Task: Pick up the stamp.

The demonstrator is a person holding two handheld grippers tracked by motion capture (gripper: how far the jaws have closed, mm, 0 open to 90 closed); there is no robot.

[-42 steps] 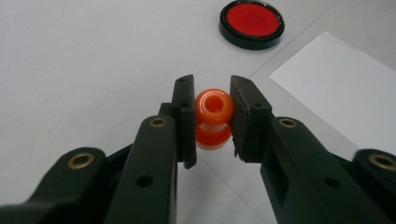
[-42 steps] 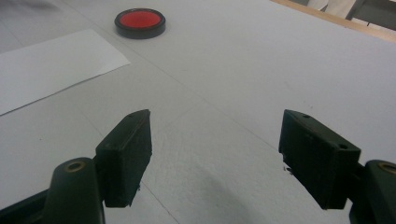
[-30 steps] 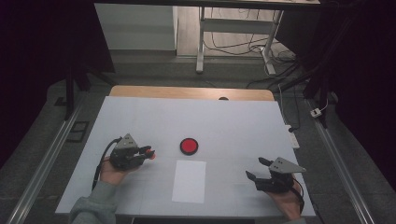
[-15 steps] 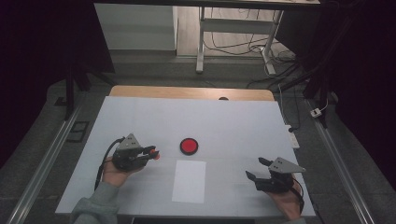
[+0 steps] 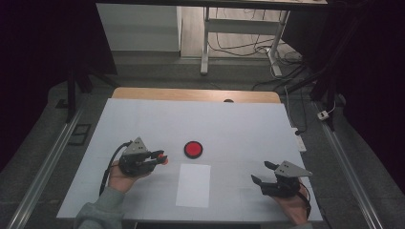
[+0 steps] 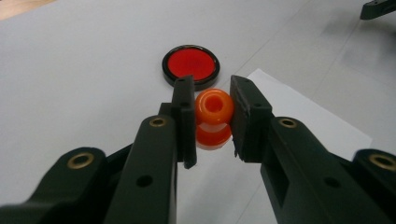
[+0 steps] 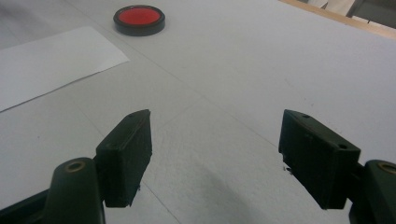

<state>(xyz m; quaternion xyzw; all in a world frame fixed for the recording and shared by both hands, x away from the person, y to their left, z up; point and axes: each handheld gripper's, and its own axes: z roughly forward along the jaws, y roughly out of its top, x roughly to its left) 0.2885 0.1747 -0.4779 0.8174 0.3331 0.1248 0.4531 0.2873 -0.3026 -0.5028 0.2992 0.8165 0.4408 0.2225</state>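
Observation:
My left gripper (image 5: 161,157) is shut on a small orange bead (image 6: 213,106) with a hole in its top, held just above the white table (image 5: 215,124). In the left gripper view the two jaws pinch the bead from both sides. A red disc with a black rim (image 5: 193,149) lies flat on the table just beyond and right of the bead (image 5: 165,161). Near the table's front right my right gripper (image 5: 261,172) stands open, its jaws (image 7: 217,126) wide apart over bare table with nothing between them.
A white sheet of paper (image 5: 193,185) lies in front of the red disc (image 6: 191,64), between the two hands. A wooden strip (image 5: 191,94) runs along the table's far edge. Metal rails flank the table, and desk legs with cables stand behind it.
My left gripper has drifted a little to the right, toward the red disc, with the bead still in it. The right gripper has kept still.

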